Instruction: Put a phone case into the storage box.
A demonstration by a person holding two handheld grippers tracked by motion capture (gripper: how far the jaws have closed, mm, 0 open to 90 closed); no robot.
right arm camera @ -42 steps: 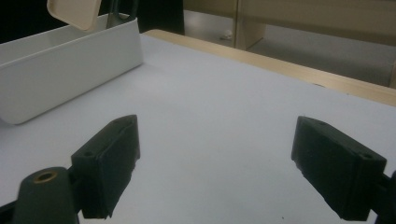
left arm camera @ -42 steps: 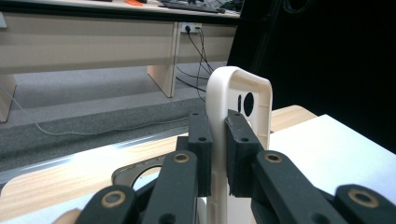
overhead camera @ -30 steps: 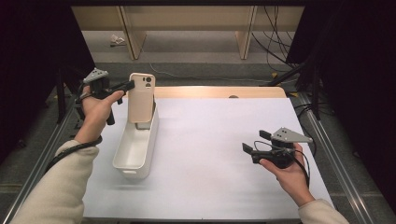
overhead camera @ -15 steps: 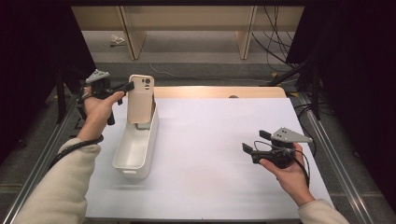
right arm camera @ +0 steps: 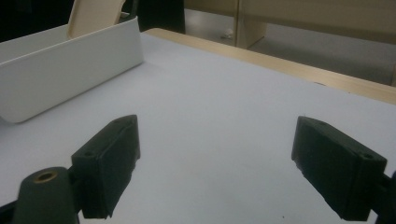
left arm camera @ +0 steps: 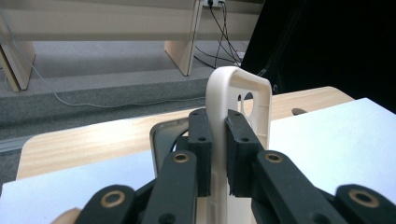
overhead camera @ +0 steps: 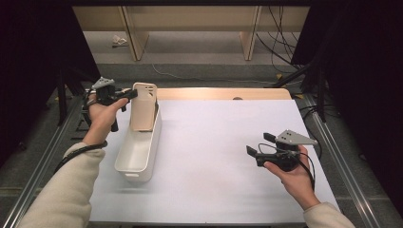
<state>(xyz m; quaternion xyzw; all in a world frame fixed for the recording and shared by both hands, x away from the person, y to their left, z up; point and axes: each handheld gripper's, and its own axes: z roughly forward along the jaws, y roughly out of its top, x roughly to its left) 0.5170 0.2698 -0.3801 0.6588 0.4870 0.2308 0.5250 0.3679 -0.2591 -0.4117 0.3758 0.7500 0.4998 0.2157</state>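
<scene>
Left gripper (left arm camera: 217, 156) clamped on phone case (left arm camera: 238, 107), upright, probably dipping into white bin (overhead camera: 138, 152). Right gripper (right arm camera: 217, 170) wide open, empty, low over table (overhead camera: 223, 142).

text: none legible | labels: none | numbers: none

The left gripper (left arm camera: 218, 154) has its black jaws clamped on the edge of a cream phone case (left arm camera: 240, 100), held upright with its camera cutouts showing. Below it is a white bin rim (left arm camera: 161, 133), on a white mat (left arm camera: 336, 140) over a wooden table (left arm camera: 93, 140).
</scene>
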